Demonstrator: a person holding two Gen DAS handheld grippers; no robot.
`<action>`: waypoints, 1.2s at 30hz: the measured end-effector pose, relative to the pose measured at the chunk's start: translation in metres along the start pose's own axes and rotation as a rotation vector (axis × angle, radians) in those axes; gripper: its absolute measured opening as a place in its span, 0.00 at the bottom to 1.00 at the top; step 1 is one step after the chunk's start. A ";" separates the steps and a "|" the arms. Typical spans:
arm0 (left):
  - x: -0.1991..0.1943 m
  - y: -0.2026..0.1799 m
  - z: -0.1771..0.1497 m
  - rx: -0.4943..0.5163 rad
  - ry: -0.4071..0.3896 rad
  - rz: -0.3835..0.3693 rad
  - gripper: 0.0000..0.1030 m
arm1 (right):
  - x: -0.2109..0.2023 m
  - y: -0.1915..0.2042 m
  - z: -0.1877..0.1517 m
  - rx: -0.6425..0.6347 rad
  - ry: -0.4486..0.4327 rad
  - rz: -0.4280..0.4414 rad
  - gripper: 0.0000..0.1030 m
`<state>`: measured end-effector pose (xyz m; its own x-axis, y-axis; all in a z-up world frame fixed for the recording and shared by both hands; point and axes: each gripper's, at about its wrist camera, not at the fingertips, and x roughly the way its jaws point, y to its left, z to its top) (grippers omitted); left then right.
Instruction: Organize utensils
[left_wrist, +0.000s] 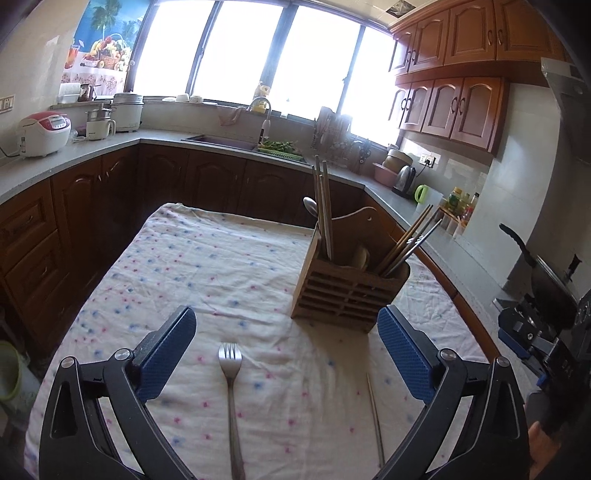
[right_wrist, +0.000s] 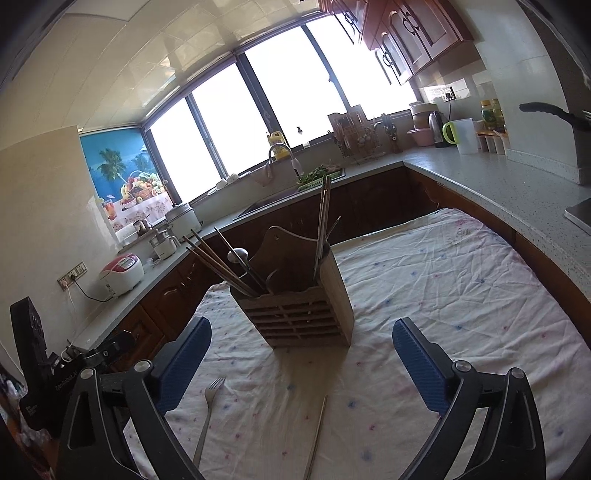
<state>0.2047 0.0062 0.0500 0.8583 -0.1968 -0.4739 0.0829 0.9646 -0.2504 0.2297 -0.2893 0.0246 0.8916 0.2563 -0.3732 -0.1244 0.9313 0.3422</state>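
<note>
Fork (left_wrist: 229, 384) and 1 chopstick (left_wrist: 375, 413) lie flat on cloth (left_wrist: 184, 266) just before wooden holder (left_wrist: 347, 291). Left gripper (left_wrist: 286, 354) and right gripper (right_wrist: 301, 358) both spread wide, nothing between jaws. Best approach: left straddles fork handle mid-length, right takes chopstick, clamp low against cloth, then drop upright into holder.

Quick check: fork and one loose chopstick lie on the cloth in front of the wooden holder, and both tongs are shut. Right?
Not quite. The fork and chopstick do lie before the wooden holder, but both tongs are open and empty: left tongs in the left wrist view, right tongs in the right wrist view.
</note>
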 end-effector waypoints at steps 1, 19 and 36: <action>-0.005 -0.001 -0.006 0.007 -0.004 0.006 0.98 | -0.005 0.001 -0.006 -0.006 -0.007 0.000 0.99; -0.098 -0.024 -0.069 0.190 -0.237 0.127 1.00 | -0.099 0.057 -0.060 -0.320 -0.256 -0.102 1.00; -0.098 -0.009 -0.140 0.180 -0.138 0.221 1.00 | -0.095 0.036 -0.120 -0.282 -0.123 -0.188 1.00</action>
<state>0.0490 -0.0075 -0.0201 0.9249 0.0344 -0.3786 -0.0353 0.9994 0.0046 0.0887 -0.2490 -0.0310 0.9540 0.0567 -0.2943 -0.0533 0.9984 0.0198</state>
